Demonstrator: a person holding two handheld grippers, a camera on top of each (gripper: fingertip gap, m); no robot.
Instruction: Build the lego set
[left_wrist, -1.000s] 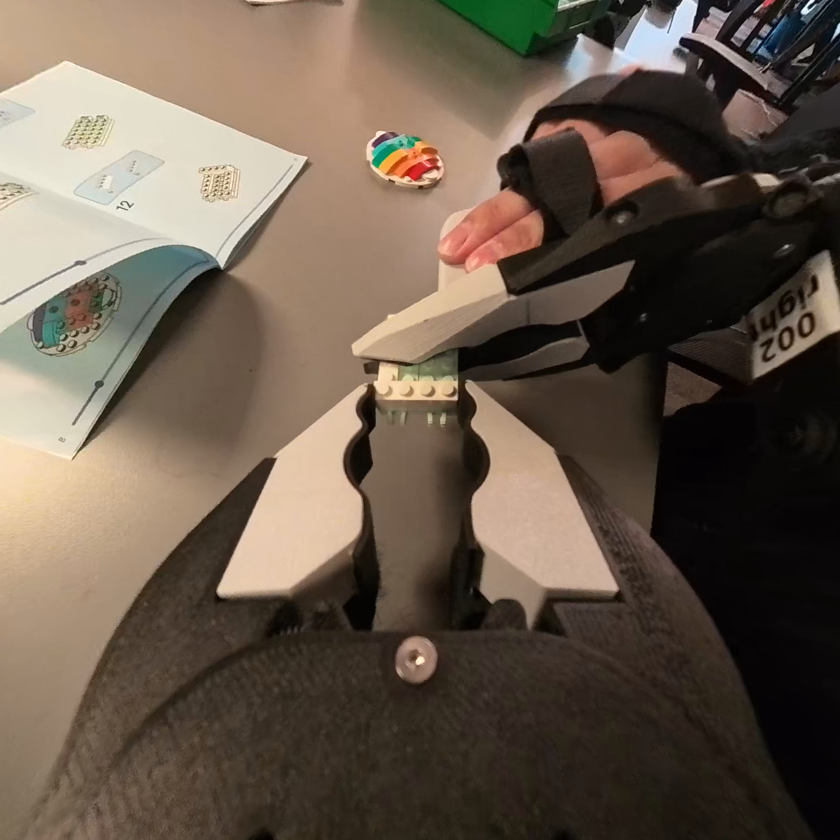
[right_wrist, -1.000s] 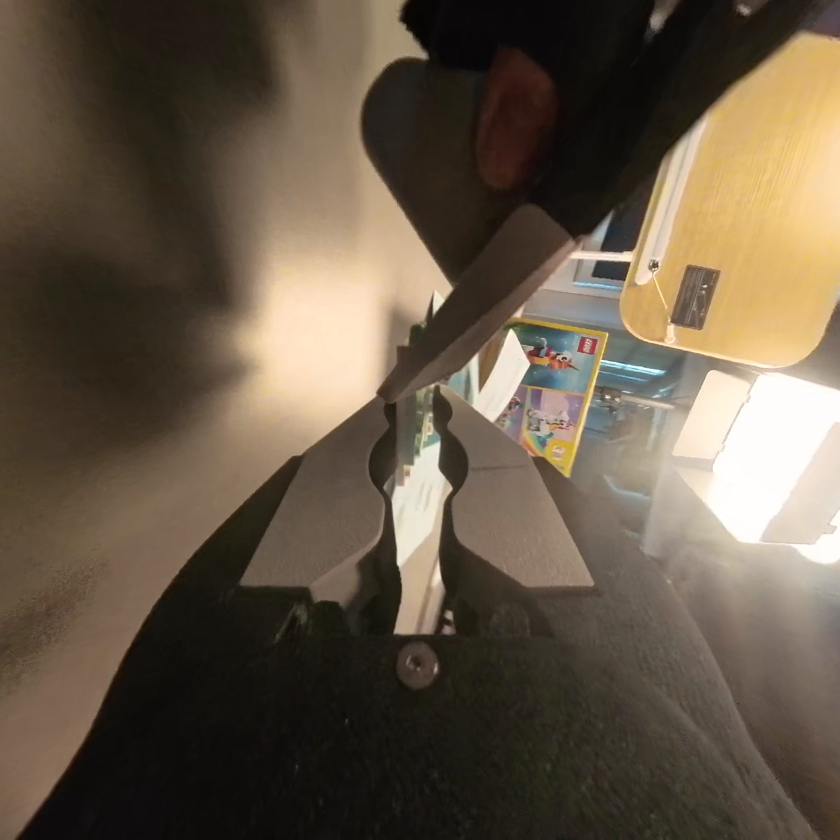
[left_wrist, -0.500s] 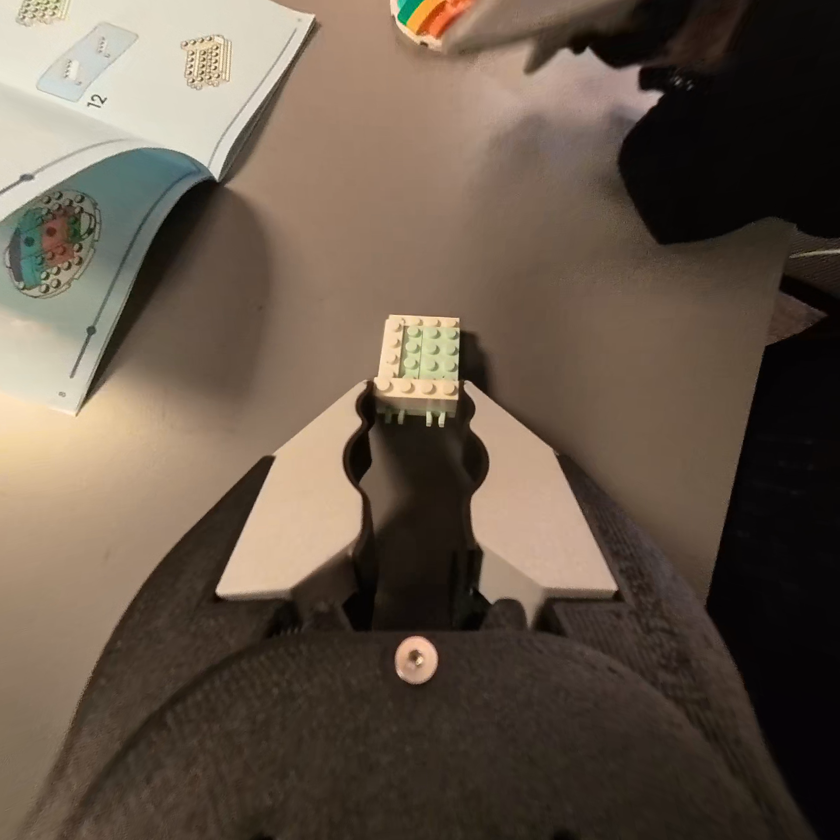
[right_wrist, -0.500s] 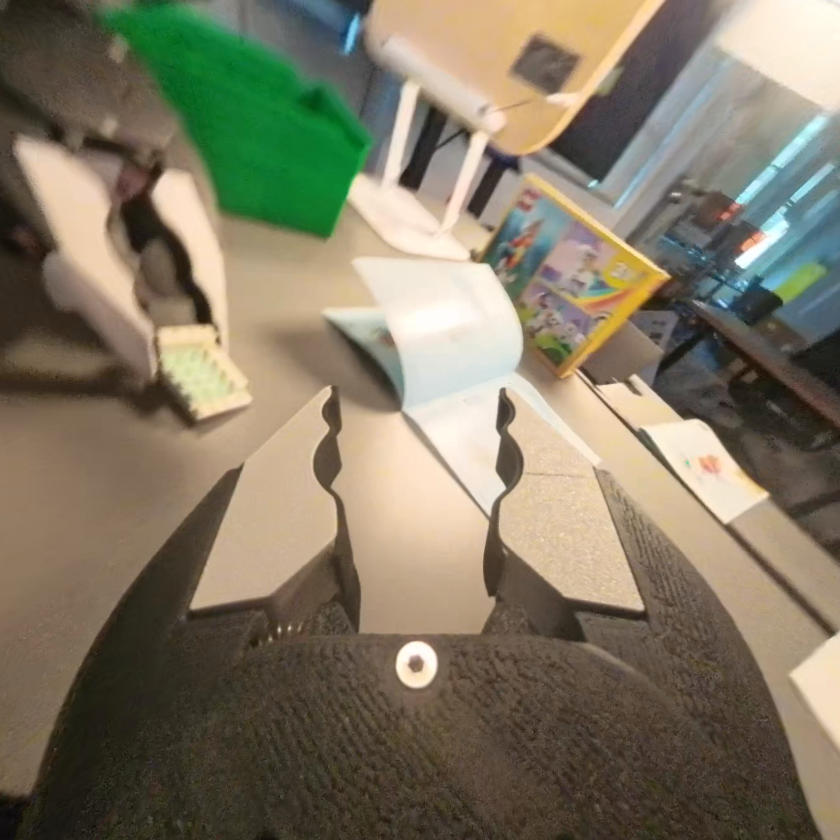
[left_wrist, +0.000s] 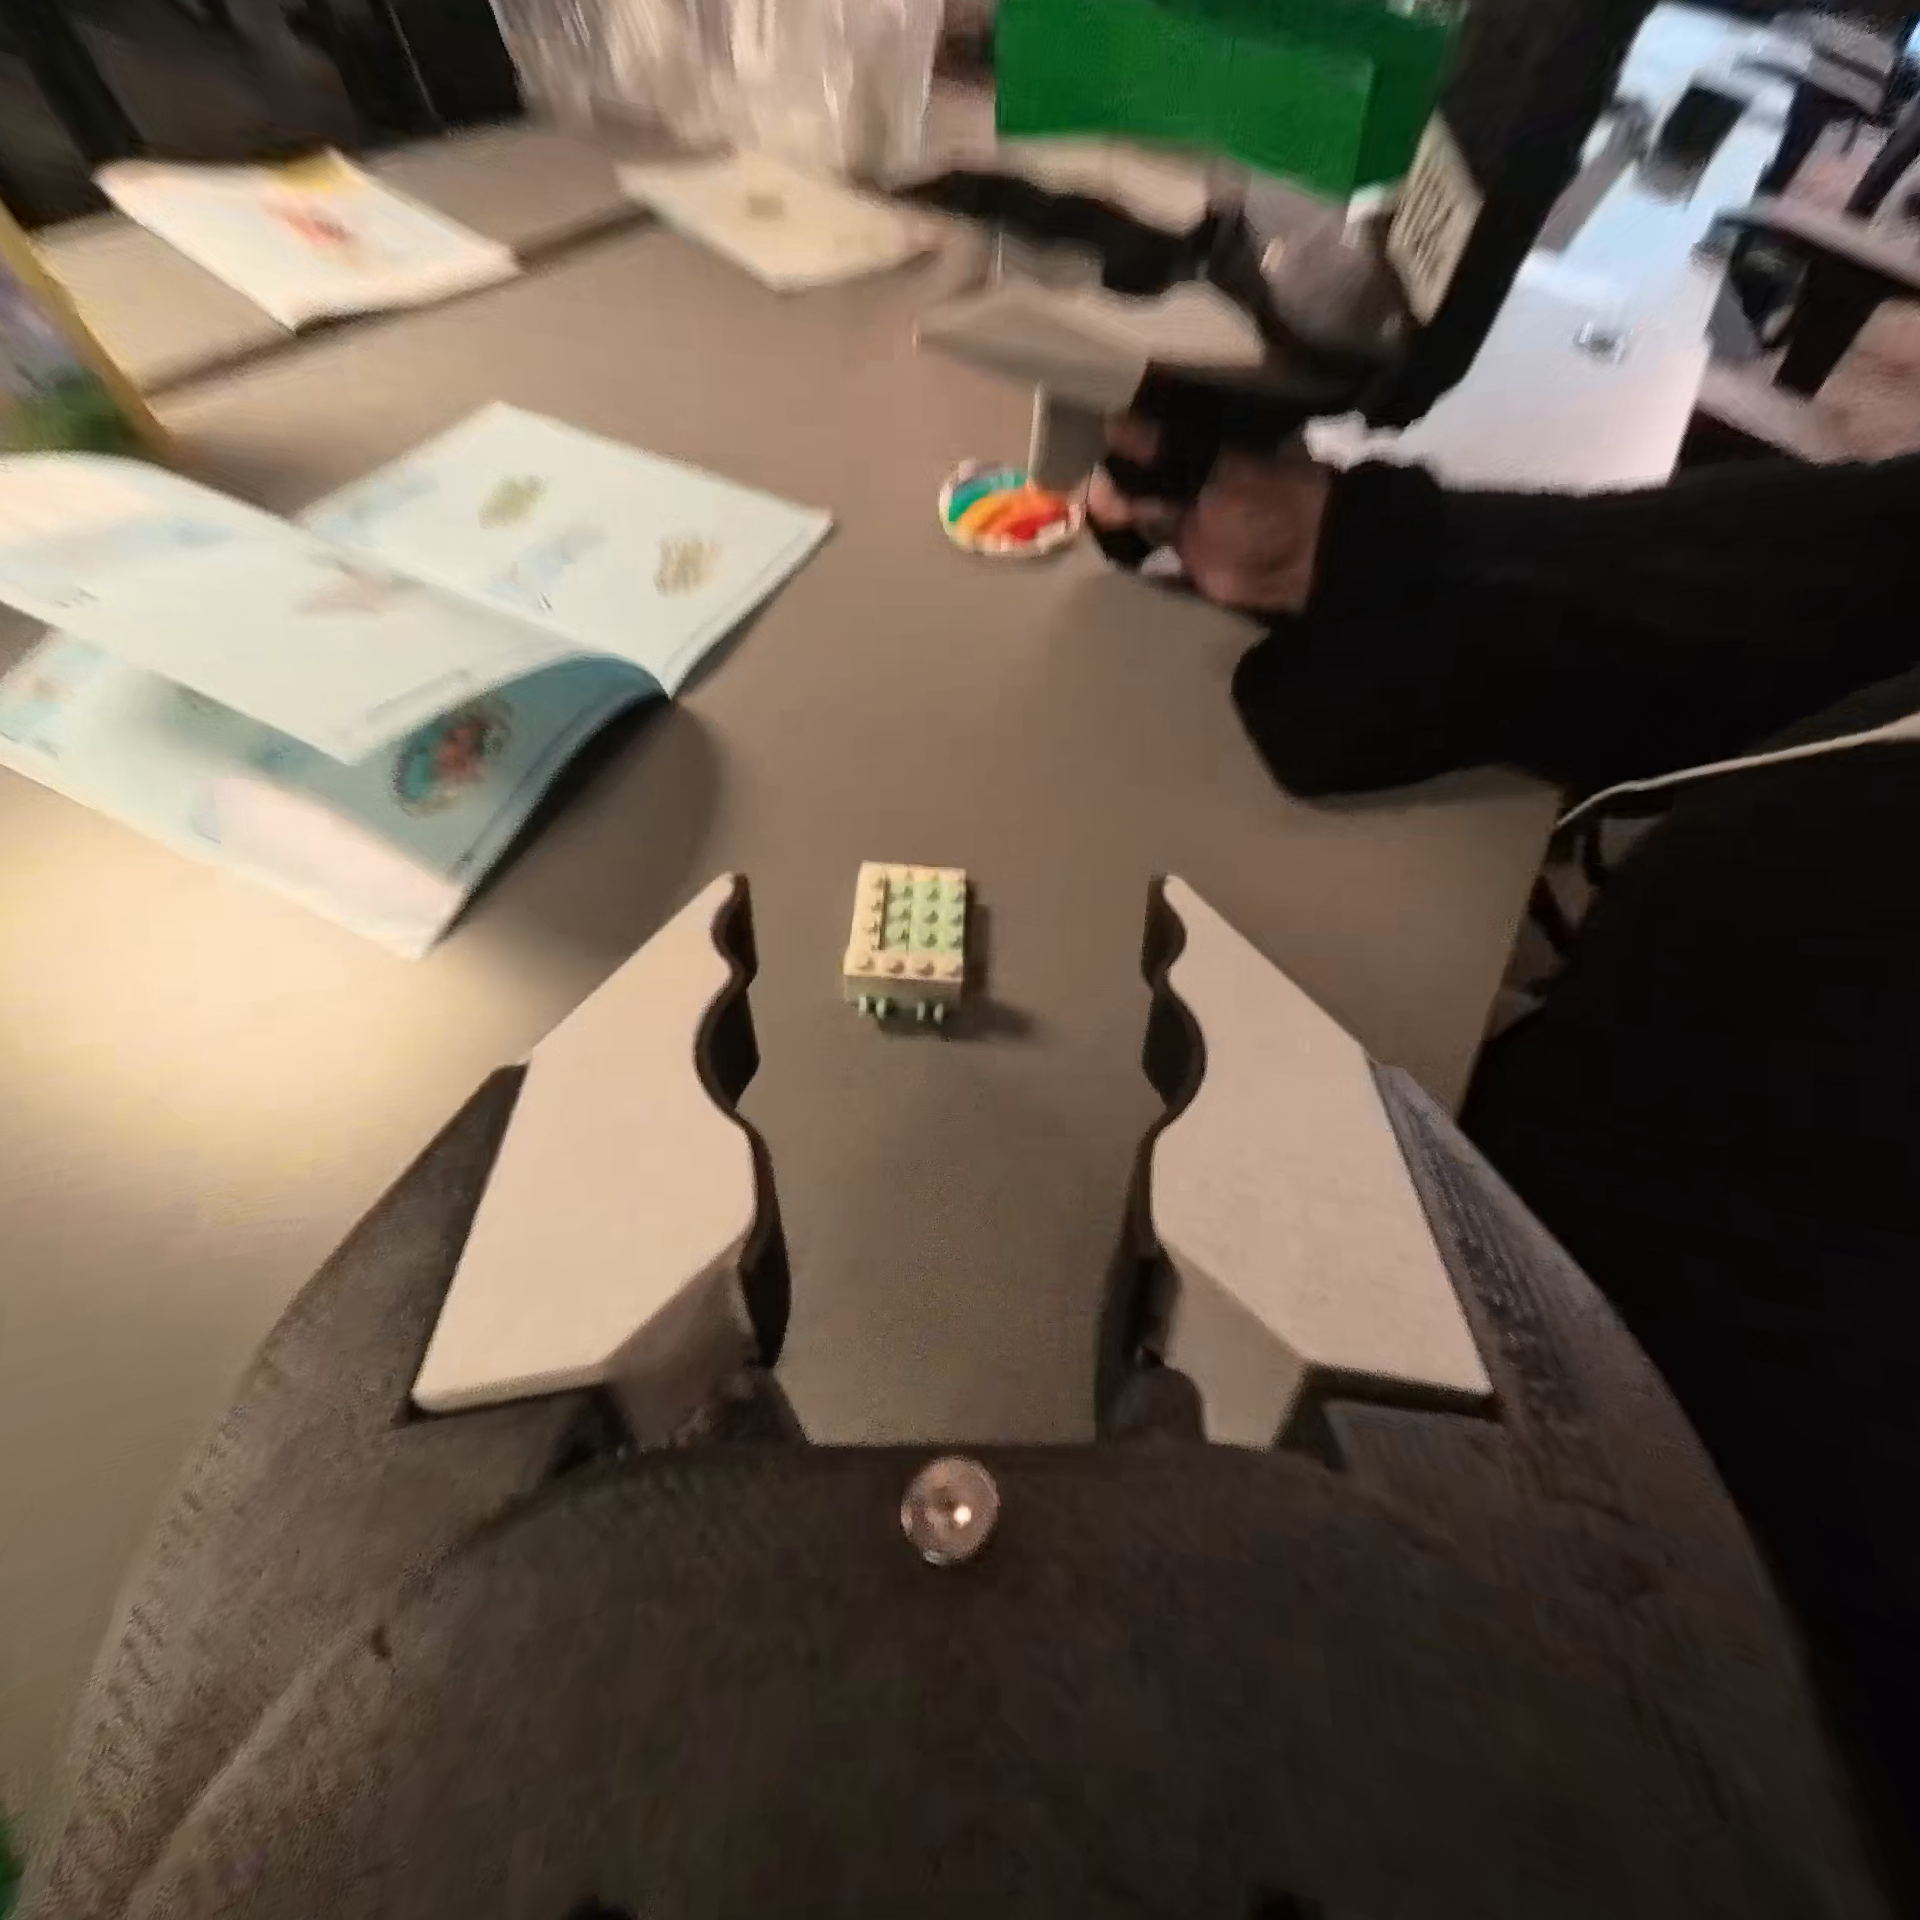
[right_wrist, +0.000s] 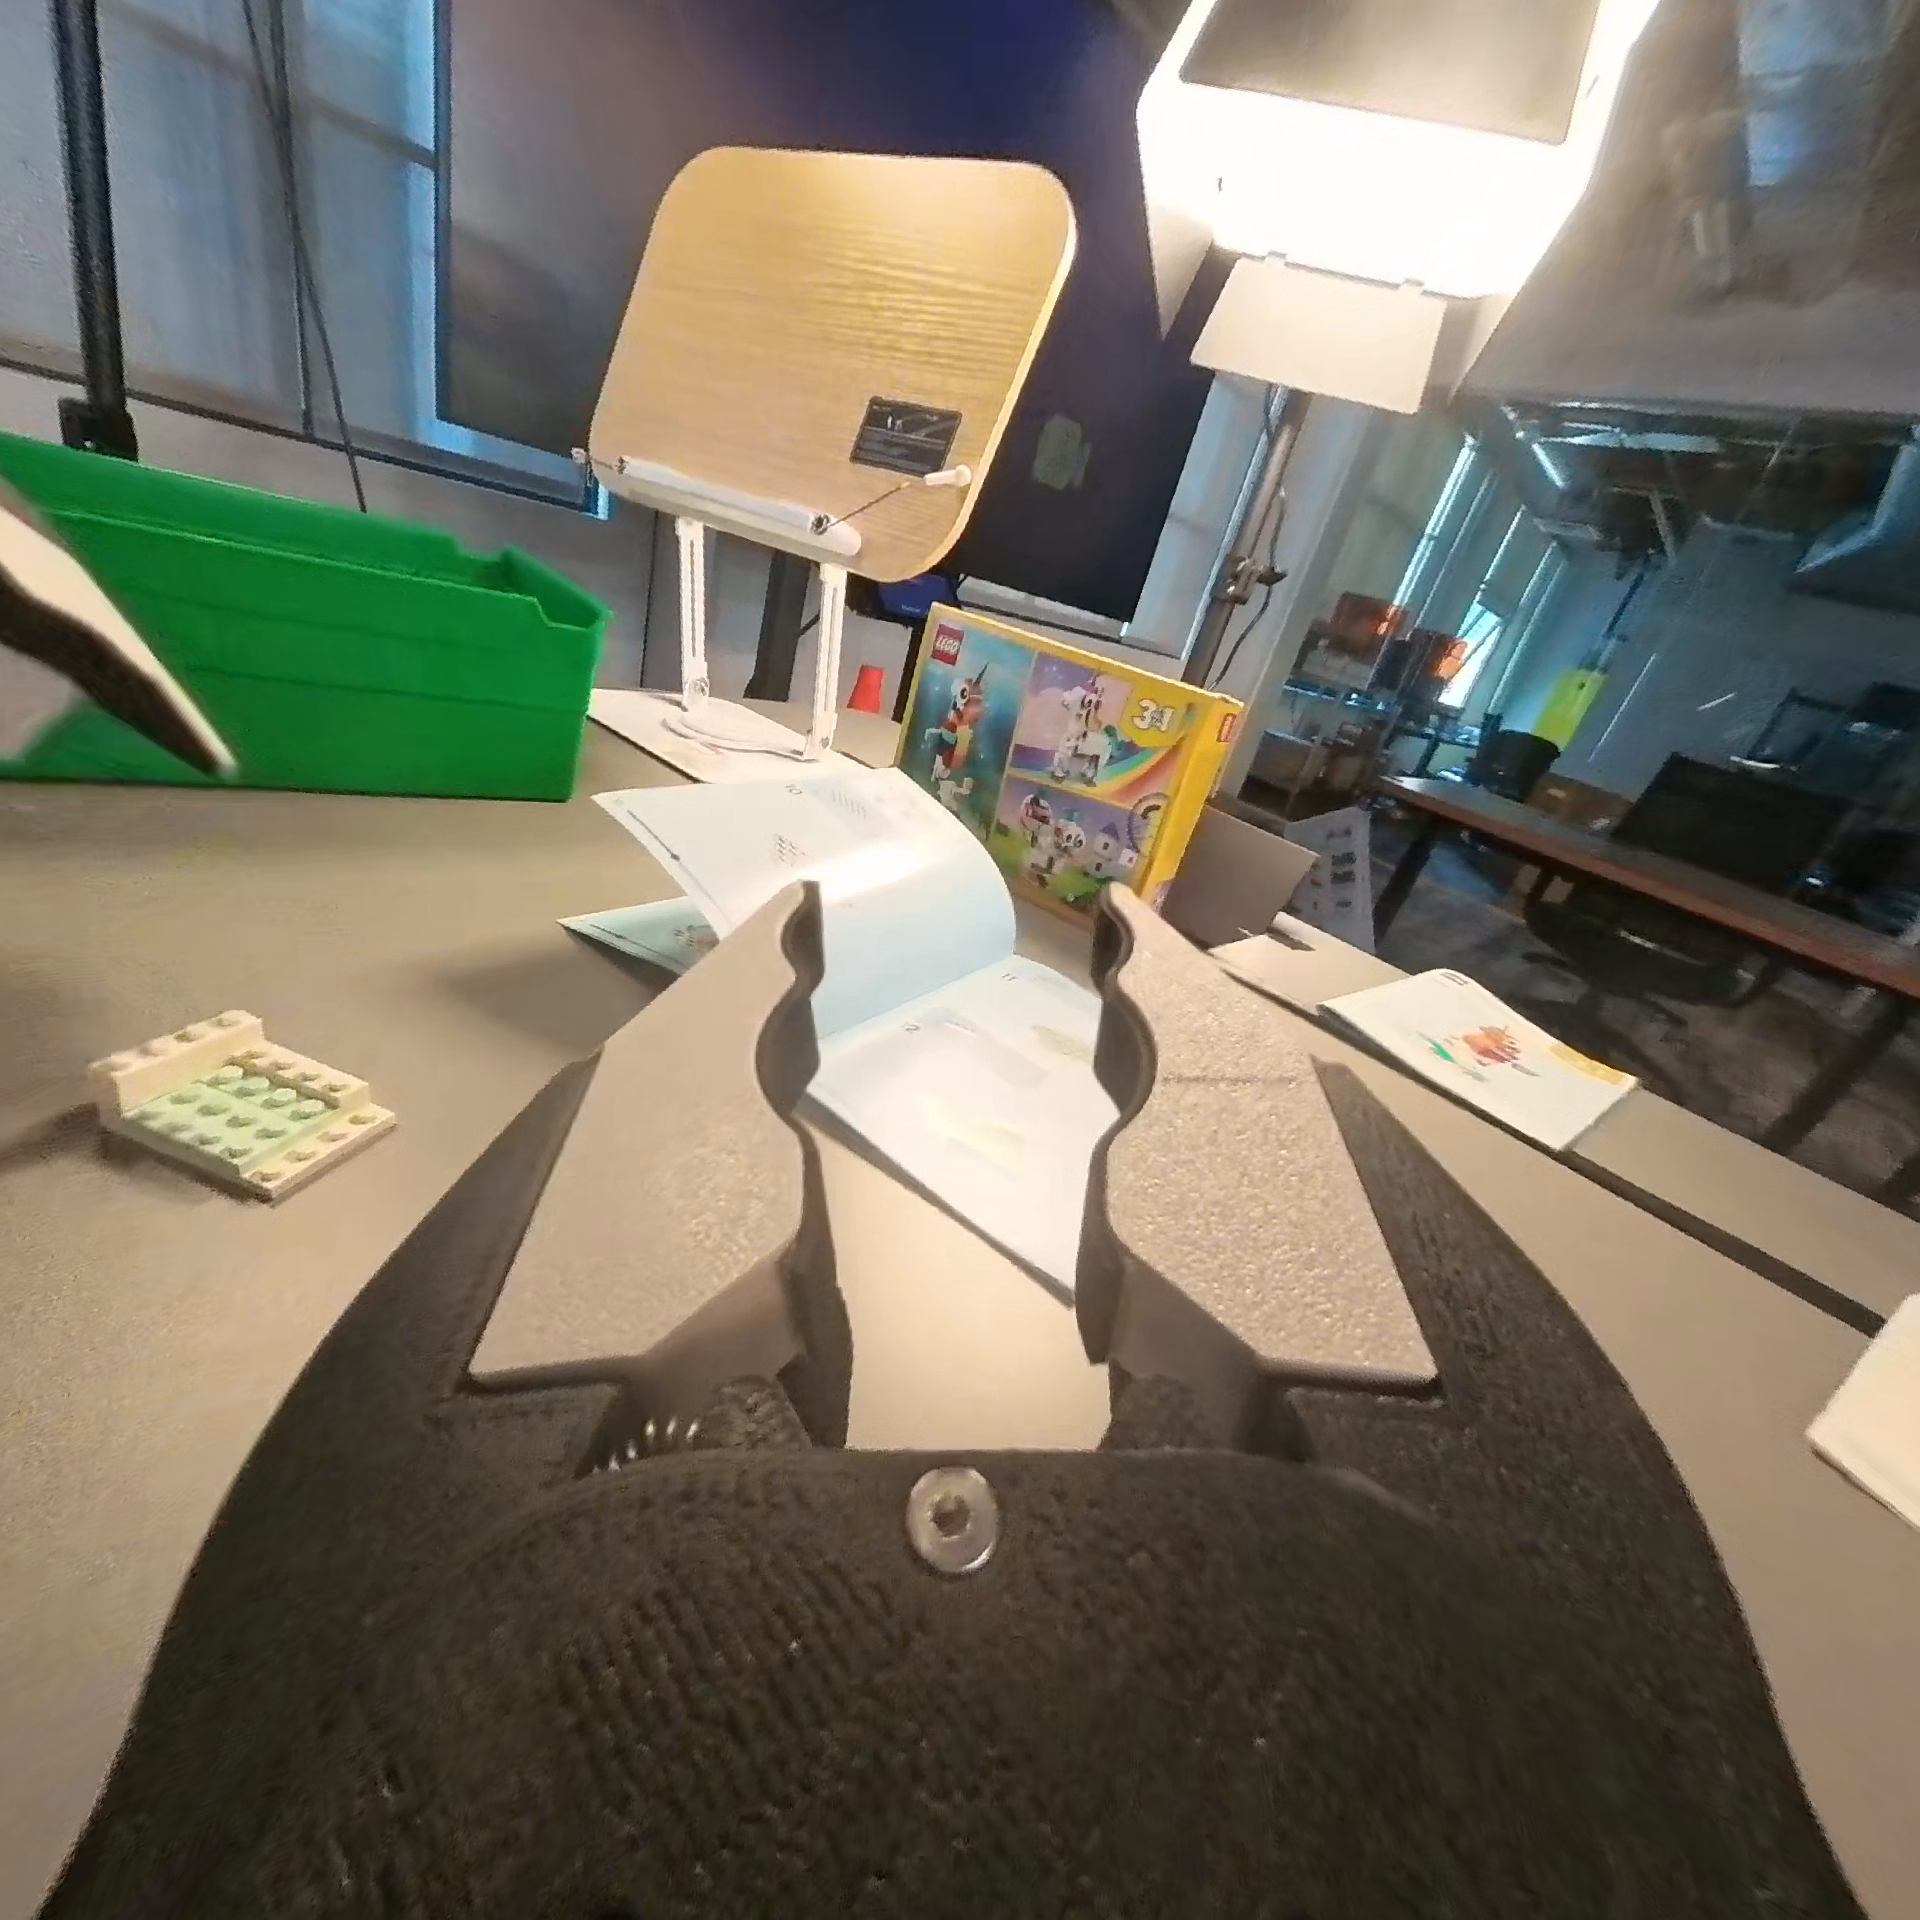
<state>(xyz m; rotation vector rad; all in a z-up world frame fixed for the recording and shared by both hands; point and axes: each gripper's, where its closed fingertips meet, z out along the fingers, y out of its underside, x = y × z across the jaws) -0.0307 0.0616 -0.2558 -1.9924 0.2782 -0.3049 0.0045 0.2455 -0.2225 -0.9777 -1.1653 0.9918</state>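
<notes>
- Left claw (left_wrist: 945, 914): two flat grey fingers (left_wrist: 613, 1164) with wavy inner edges, on a black textured body with a silver screw (left_wrist: 950, 1509) at its middle.
- Right claw (right_wrist: 954, 930): the same grey fingers (right_wrist: 665, 1153), black textured body and central screw (right_wrist: 950, 1525).
- Black sleeve (left_wrist: 1538, 623) and black strap at the hand (left_wrist: 1226, 509); a white label on the far claw's body.

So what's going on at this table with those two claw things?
A person is building a Lego set, holding a two-finger gripper in each hand. Right now neither holds anything: the left gripper is open, with the small white and mint green brick assembly lying free on the grey table just ahead of it. The right gripper is open too, pointing at the open instruction booklet. A round rainbow-coloured piece lies farther off.
</notes>
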